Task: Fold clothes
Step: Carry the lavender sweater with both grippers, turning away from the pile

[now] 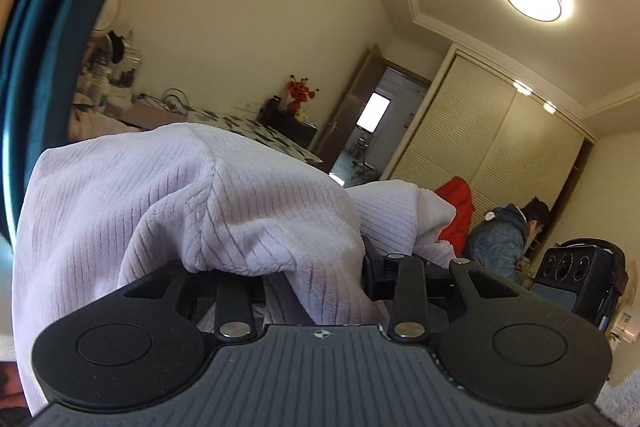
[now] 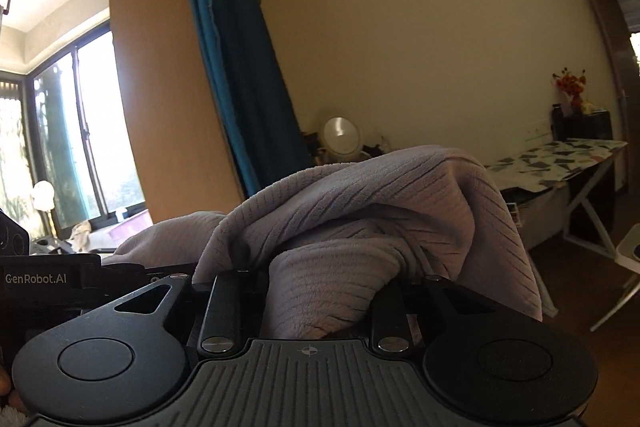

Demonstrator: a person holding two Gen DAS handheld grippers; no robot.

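Observation:
A lilac ribbed fleece garment (image 1: 180, 195) is lifted in the air and bunched over my left gripper (image 1: 312, 267). The cloth hides the fingertips and runs down between the jaws, which are shut on it. In the right wrist view the same garment (image 2: 380, 195) drapes over my right gripper (image 2: 320, 267), whose jaws are likewise shut on a fold, fingertips covered. The two grippers are side by side: the left one's black body (image 2: 36, 279) shows at the left edge of the right wrist view, and the right one's body (image 1: 580, 267) shows in the left wrist view.
A person in a grey jacket (image 1: 504, 239) sits by a red garment (image 1: 456, 211) and a louvred wardrobe (image 1: 480, 147). A table with a patterned cloth (image 2: 560, 159) stands along the wall, with a white chair (image 2: 628, 259) beside it. A teal curtain (image 2: 240, 67) hangs beside the window (image 2: 80, 127).

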